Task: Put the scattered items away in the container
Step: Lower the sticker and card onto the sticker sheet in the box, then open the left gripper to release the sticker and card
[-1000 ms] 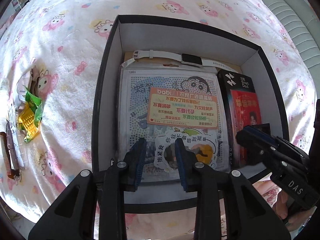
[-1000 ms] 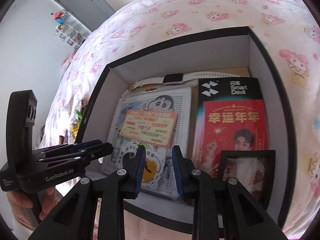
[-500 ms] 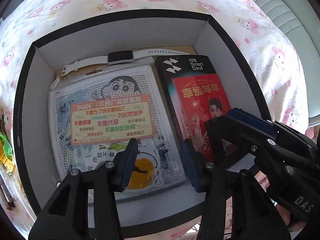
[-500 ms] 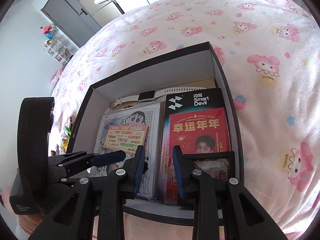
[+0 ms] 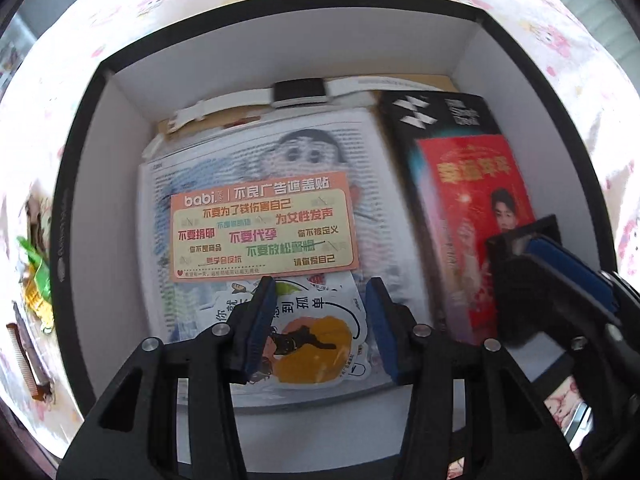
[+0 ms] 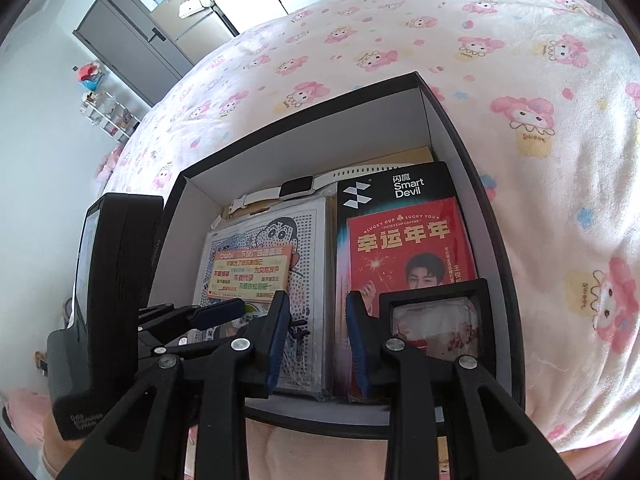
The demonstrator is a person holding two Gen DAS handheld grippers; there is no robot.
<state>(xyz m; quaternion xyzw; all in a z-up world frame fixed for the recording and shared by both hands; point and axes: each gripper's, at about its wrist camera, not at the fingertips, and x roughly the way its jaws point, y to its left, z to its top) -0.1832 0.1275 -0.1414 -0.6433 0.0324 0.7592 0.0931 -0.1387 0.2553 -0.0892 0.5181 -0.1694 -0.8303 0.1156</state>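
The left claw (image 5: 320,320), its blue ribbed pads just spread and empty, hangs over glossy stickers (image 5: 308,340) in the black cardboard box (image 5: 80,216) on the fleecy bed (image 6: 520,80). The right claw (image 6: 316,340) seems parted, gripping nothing, beside a square black frame (image 6: 436,320).

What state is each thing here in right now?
box: open, no lid on.
left gripper: open, jaws have just been opening, nothing between them.
right gripper: open, holding nothing.
smartwatch: screen dark, strap unfastened, flat in the box.
comb: outside the box, on the bedspread.
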